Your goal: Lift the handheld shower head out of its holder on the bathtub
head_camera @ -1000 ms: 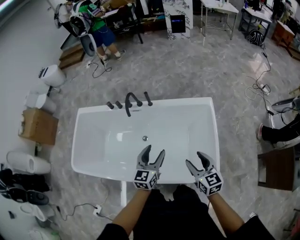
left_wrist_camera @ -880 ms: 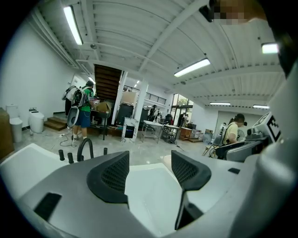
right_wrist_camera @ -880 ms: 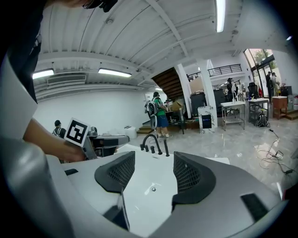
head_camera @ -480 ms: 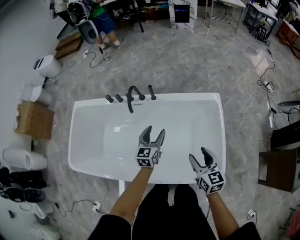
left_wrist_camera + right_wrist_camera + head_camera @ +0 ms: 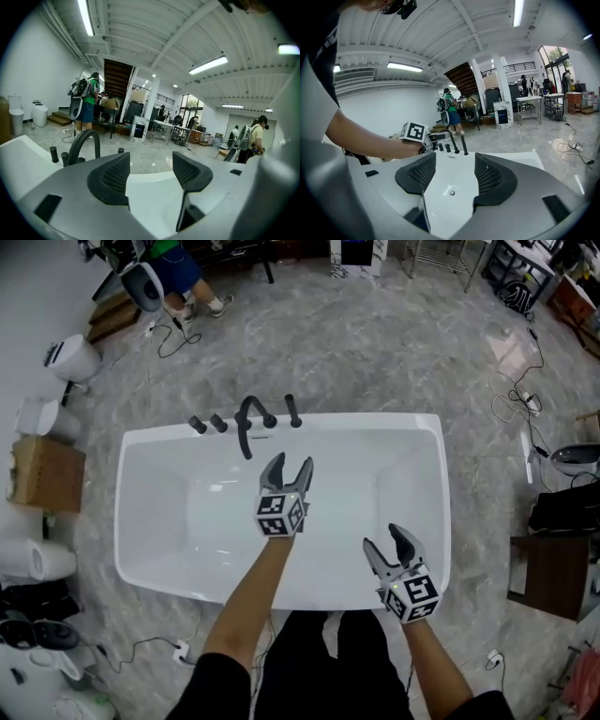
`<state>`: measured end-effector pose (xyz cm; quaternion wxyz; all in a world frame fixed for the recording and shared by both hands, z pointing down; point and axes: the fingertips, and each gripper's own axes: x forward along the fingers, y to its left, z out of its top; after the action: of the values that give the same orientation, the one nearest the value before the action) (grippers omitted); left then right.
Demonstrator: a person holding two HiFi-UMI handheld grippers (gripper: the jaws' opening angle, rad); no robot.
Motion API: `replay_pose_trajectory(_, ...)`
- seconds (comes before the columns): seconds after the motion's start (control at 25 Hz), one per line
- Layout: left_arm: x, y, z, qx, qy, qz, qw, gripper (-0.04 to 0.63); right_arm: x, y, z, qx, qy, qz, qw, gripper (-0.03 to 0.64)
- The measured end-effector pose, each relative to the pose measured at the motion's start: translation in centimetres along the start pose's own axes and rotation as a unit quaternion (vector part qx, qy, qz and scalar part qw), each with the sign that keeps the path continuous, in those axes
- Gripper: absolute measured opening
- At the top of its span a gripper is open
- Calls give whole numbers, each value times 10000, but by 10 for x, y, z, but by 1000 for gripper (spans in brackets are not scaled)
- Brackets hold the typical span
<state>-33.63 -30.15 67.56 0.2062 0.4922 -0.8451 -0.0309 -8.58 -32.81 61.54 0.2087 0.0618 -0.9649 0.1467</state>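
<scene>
Left tongs (image 5: pixel 291 462) agape over bathtub (image 5: pixel 375 420), near faucet (image 5: pixel 243 427).

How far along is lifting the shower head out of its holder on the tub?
Done: nothing yet; the handheld shower head stands in its holder on the far rim of the bathtub. In hand: the left gripper, open and empty, hovers short of it; the right gripper hangs open. Left: reach, grip, lift.
</scene>
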Motion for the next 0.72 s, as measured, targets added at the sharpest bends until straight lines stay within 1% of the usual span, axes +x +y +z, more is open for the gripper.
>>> replay_pose_trajectory(0.2,31,22,-7,-48,2,27,10000,262,23,-4,-8,77,9,-64,9999,227)
replay_pose_trajectory(0.44,67,46,-20,-252,67,74,9996,265,51,-5,-26,68,188,-31,9998,227)
replay_pose_trajectory(0.72,101,68,-33,1,206,100,9997,268,79,-6,-31,28,218,52,9997,227)
